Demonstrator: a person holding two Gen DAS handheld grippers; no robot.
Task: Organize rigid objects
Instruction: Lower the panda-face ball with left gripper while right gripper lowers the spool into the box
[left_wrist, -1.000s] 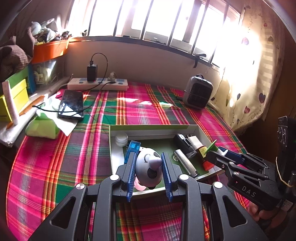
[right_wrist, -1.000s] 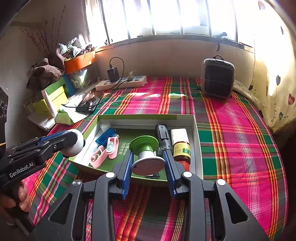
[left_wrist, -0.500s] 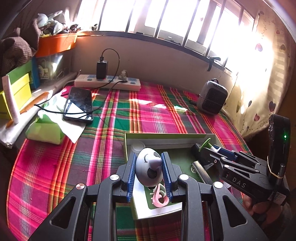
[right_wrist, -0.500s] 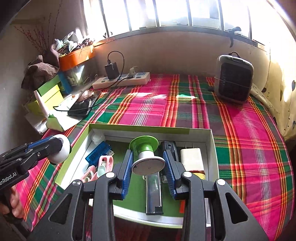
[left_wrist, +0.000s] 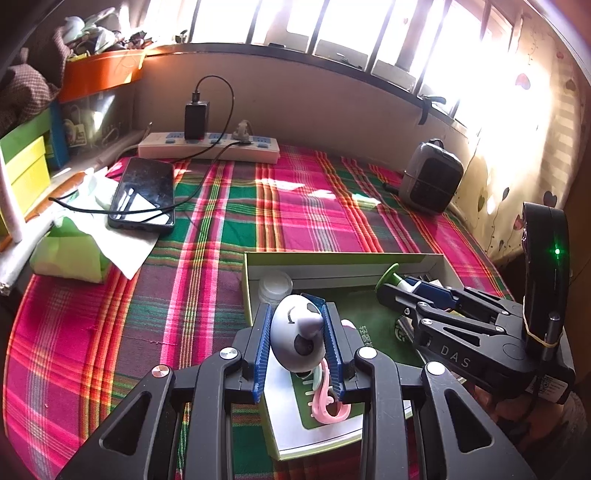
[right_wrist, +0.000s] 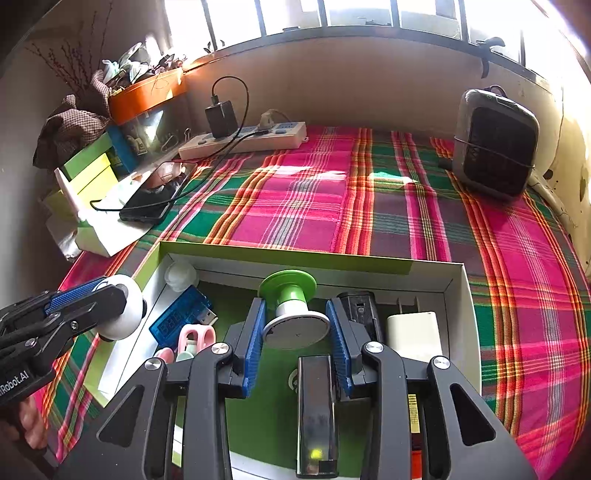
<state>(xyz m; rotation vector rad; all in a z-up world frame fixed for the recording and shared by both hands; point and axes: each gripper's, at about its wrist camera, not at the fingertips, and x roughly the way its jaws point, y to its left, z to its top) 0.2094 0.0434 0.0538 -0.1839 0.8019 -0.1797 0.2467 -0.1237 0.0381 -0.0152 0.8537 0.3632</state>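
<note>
our left gripper (left_wrist: 297, 345) is clamped on a grey egg-shaped toy (left_wrist: 298, 339), right gripper (right_wrist: 296, 334) clamped on a green-and-white spool (right_wrist: 293, 308), both over the box (right_wrist: 424, 271). inside we've got a blue usb stick (right_wrist: 181, 319), pink clips (right_wrist: 195, 338), a black lighter (right_wrist: 316, 410) and a white charger (right_wrist: 415, 332).

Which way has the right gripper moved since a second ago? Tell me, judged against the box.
Yes. The right gripper, shut on the green spool, has advanced over the box; its near wall, once ahead of the fingers, now lies beneath them.
</note>
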